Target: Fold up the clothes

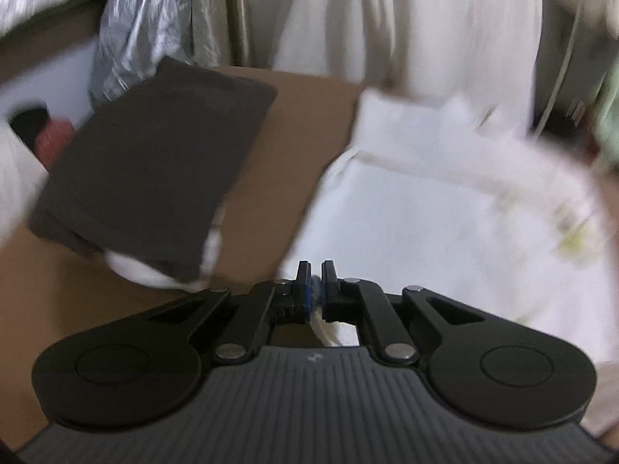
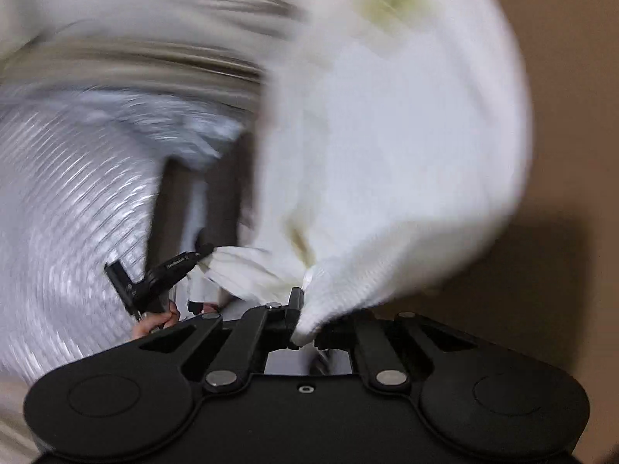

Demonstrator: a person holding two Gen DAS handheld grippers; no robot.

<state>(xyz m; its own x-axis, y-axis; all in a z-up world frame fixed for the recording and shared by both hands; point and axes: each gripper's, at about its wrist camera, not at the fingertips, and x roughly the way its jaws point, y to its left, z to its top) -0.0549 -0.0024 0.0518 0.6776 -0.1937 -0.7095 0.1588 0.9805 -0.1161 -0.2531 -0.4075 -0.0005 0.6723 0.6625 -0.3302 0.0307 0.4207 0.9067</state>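
Observation:
A white garment (image 1: 445,201) with a faint yellow-green print hangs over the right of a brown surface (image 1: 301,147). My left gripper (image 1: 316,282) is shut on a bunched white edge of it. In the right wrist view the white garment (image 2: 387,154) billows up, blurred, and my right gripper (image 2: 307,309) is shut on a corner of it. The left gripper (image 2: 201,253) also shows there, pinching the stretched cloth. A folded dark grey garment (image 1: 154,162) lies on the left of the surface, on top of something white.
A person in white clothing (image 1: 406,19) stands behind the surface. A silvery plastic bag (image 1: 131,38) is at the back left, and a silvery quilted sheet (image 2: 69,212) fills the left of the right wrist view. A red and black object (image 1: 46,135) sits at far left.

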